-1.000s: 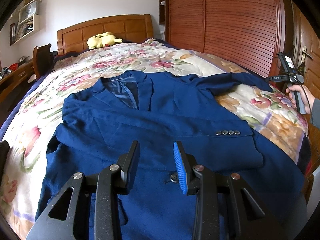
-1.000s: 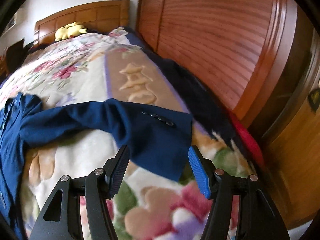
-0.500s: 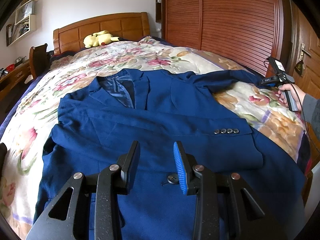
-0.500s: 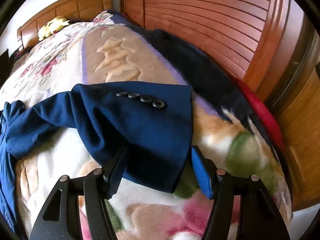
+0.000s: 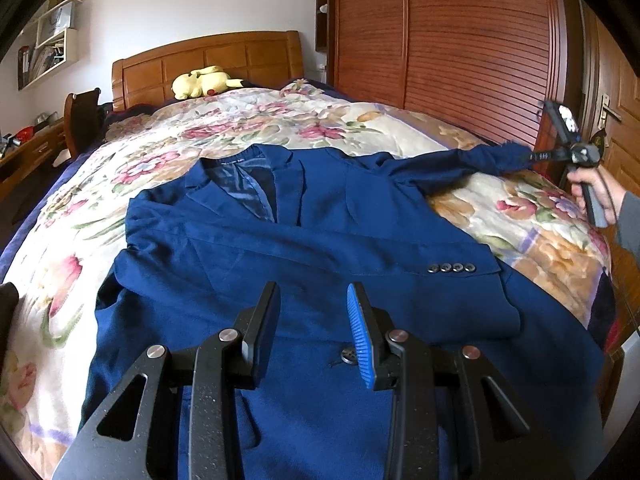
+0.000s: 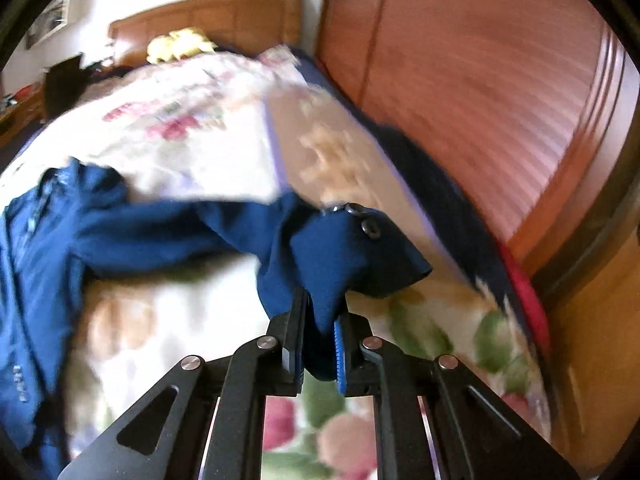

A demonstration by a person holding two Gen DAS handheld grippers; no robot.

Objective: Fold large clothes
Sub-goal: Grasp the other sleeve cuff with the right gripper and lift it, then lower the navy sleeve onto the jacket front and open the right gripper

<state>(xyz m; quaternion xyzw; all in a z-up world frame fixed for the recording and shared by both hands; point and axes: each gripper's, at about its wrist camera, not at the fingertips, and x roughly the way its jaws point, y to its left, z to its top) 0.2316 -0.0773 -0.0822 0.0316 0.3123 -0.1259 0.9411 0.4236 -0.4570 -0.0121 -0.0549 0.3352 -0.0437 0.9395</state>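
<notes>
A blue suit jacket [image 5: 328, 248] lies front-up on the floral bedspread [image 5: 224, 128], one sleeve folded across its chest. My left gripper [image 5: 314, 312] hovers over the jacket's lower front, jaws apart with nothing between them. The other sleeve [image 5: 452, 160] stretches out to the right, lifted off the bed. My right gripper [image 6: 320, 312] has its jaws closing on that sleeve's cuff [image 6: 344, 256], the cloth bunched between the pads and the cuff buttons showing above. In the left wrist view the right gripper [image 5: 528, 156] is held by a hand at the far right.
A wooden headboard [image 5: 208, 64] and a yellow plush toy [image 5: 204, 82] stand at the far end of the bed. A slatted wooden wardrobe [image 5: 460, 48] runs along the right side. A chair [image 5: 82, 120] and desk are at the left.
My right gripper went forward over the cuff, closed on it and lifted it, pulling the sleeve taut to the right. The left gripper stayed in place.
</notes>
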